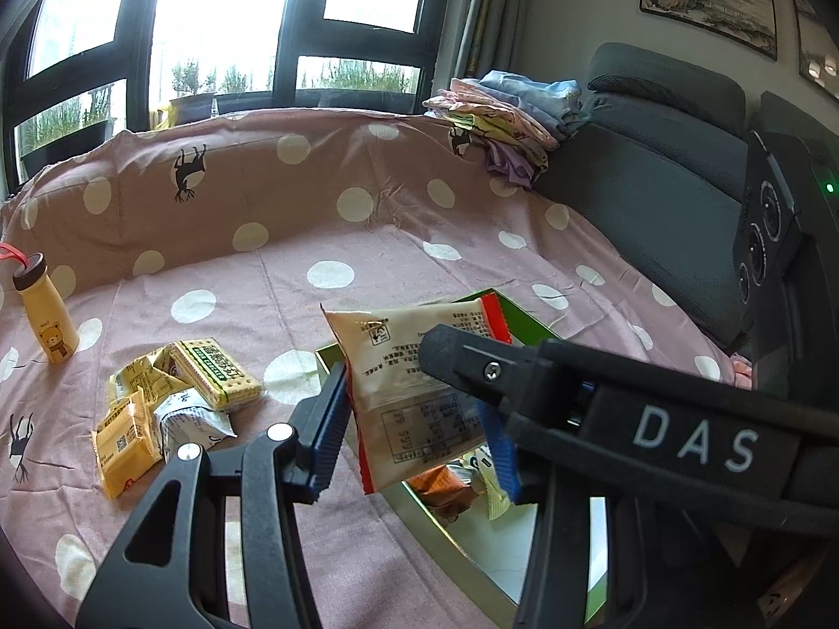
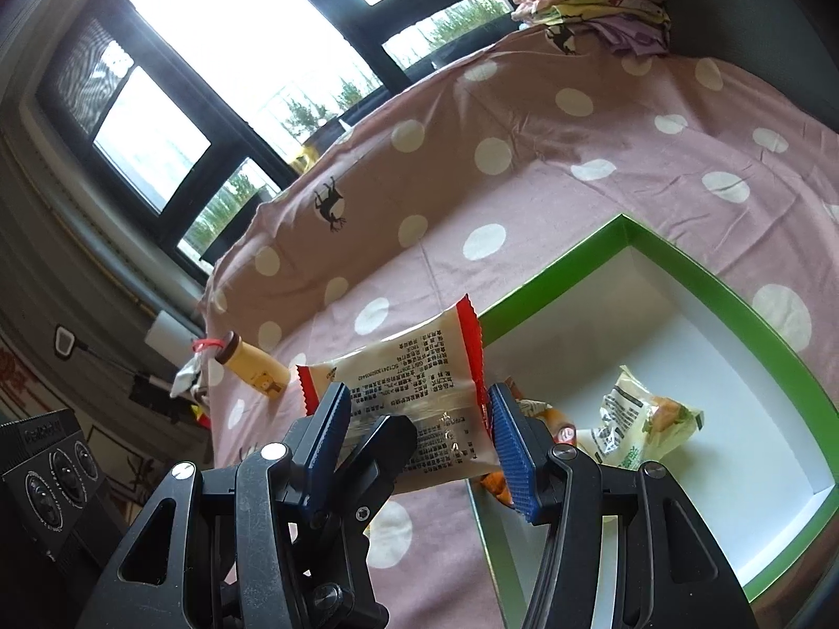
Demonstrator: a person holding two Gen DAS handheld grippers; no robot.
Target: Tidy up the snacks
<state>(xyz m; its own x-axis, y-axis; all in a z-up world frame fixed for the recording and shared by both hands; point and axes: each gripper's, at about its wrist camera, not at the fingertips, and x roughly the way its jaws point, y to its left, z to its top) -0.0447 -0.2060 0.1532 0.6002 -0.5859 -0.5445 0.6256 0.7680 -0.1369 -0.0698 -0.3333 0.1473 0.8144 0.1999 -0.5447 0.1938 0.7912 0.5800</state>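
A cream snack packet with red ends and black print hangs in the air over the near corner of the green box. My left gripper is shut on its lower half, blue pads on both edges. My right gripper is shut on the same packet. One black right finger crosses in front of it, and a left finger shows in the right wrist view. The green box has a white inside holding a pale wrapped snack and an orange one.
Loose snacks lie left on the pink dotted cloth: yellow packs, a green-and-white cracker pack, a white pack. A yellow bear bottle stands far left. Folded clothes and a dark sofa back are at the back right.
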